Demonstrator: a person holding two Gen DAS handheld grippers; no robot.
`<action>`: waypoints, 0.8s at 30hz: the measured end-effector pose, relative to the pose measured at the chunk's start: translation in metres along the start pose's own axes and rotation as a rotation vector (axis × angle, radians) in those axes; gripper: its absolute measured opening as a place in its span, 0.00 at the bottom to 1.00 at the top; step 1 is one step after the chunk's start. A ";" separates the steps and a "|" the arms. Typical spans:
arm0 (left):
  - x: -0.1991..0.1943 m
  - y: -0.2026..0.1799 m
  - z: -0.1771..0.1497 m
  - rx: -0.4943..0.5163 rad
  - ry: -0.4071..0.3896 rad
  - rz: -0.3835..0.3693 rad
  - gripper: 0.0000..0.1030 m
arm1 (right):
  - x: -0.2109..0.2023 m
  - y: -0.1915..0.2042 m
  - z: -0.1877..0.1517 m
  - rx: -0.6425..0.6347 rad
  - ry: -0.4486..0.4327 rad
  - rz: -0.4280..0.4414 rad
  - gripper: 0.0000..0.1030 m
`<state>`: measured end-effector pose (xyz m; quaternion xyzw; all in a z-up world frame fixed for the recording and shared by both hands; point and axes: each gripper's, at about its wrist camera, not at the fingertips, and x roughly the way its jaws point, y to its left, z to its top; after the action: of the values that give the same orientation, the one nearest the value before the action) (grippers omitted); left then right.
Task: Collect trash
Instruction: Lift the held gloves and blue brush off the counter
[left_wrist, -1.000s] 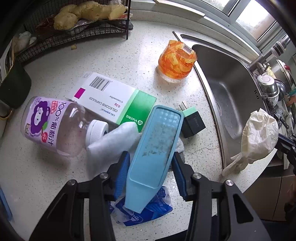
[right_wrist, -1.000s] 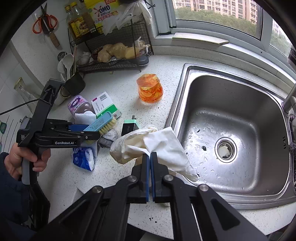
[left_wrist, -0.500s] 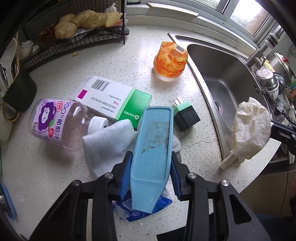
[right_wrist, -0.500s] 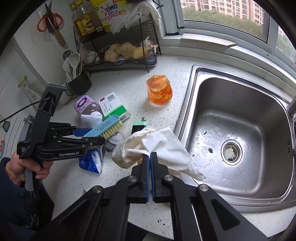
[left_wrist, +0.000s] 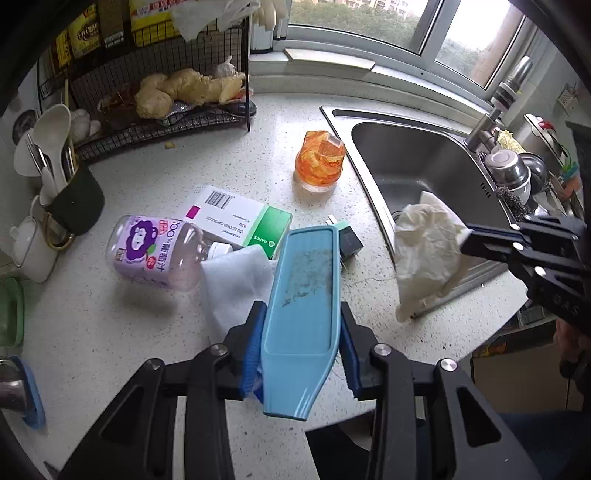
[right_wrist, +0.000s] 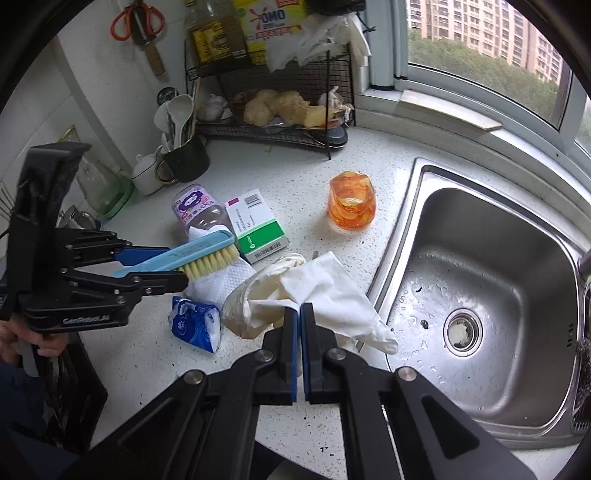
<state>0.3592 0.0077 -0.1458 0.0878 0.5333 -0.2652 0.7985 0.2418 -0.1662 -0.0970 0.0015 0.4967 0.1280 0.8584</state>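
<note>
My left gripper (left_wrist: 301, 314) is shut on a light blue scrubbing brush (left_wrist: 306, 280), held above the counter with its bristles down (right_wrist: 210, 264). Under it lie a white tissue (left_wrist: 236, 280) and a blue wrapper (right_wrist: 195, 325). An empty grape juice bottle (left_wrist: 155, 251) lies on its side beside a white and green medicine box (left_wrist: 240, 221). Over the counter edge by the sink, my right gripper (right_wrist: 300, 310) is shut on a crumpled cream glove and white tissue (right_wrist: 314, 288), which hang from it (left_wrist: 424, 254).
An orange glass (left_wrist: 319, 162) stands near the sink (right_wrist: 480, 258). A small black and green plug (left_wrist: 349, 240) lies by the brush tip. A wire rack (left_wrist: 166, 122) with ginger and a dark utensil cup (left_wrist: 74, 203) stand at the back left. A person's hand (right_wrist: 22, 343) grips the left handle.
The left gripper has tightened on the brush and risen with it, away from the counter. The right gripper has shifted slightly with its bundle still pinched.
</note>
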 end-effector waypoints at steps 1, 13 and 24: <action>-0.005 -0.001 -0.002 -0.001 -0.003 -0.001 0.34 | -0.001 0.001 0.001 -0.008 0.001 0.011 0.02; -0.061 -0.031 -0.047 -0.050 -0.057 0.067 0.34 | -0.022 0.023 -0.010 -0.161 -0.025 0.112 0.02; -0.093 -0.102 -0.113 -0.122 -0.087 0.137 0.33 | -0.065 0.028 -0.057 -0.299 -0.063 0.203 0.02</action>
<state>0.1887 0.0002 -0.0947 0.0638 0.5058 -0.1805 0.8411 0.1569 -0.1609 -0.0669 -0.0721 0.4426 0.2862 0.8468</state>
